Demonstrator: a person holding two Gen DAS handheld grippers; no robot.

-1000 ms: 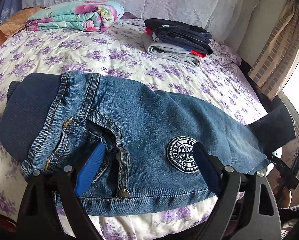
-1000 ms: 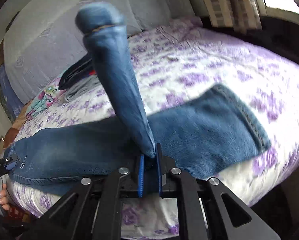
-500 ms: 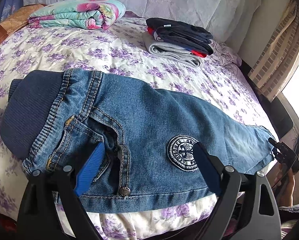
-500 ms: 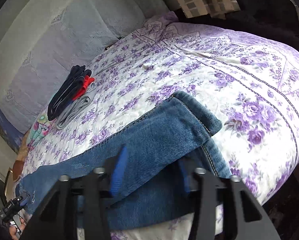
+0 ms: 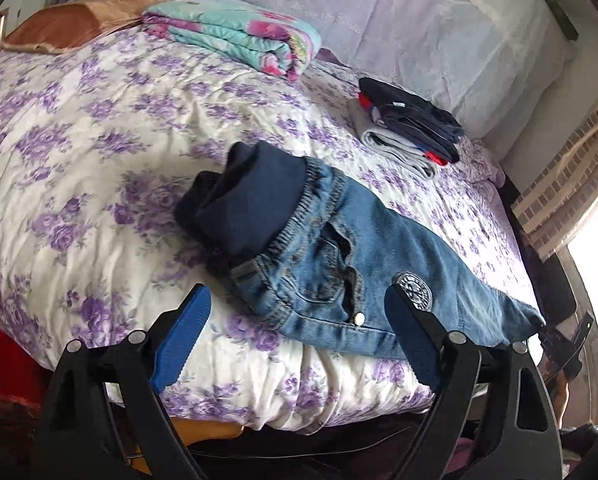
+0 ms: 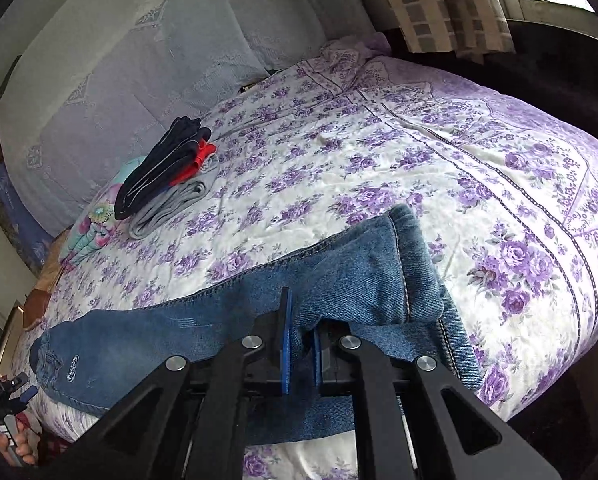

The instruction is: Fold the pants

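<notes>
Between the blue pads of the right gripper (image 6: 299,344), drawn close together, a fold of the jeans (image 6: 339,280) is pinched near the leg cuffs. The left gripper (image 5: 295,340) hangs with its 2 pads spread wide, holding nothing; the jeans (image 5: 339,264) lie just ahead of it and slightly to its right, waistband bunched, on the purple-flowered bedspread (image 5: 99,140). Farther out rest a stack of folded clothes (image 5: 411,128) and a folded floral blanket (image 5: 239,36)

Bedspread (image 5: 99,152) left of jeans (image 5: 339,264) lies open — folded clothes (image 5: 407,128) apparently well behind.
</notes>
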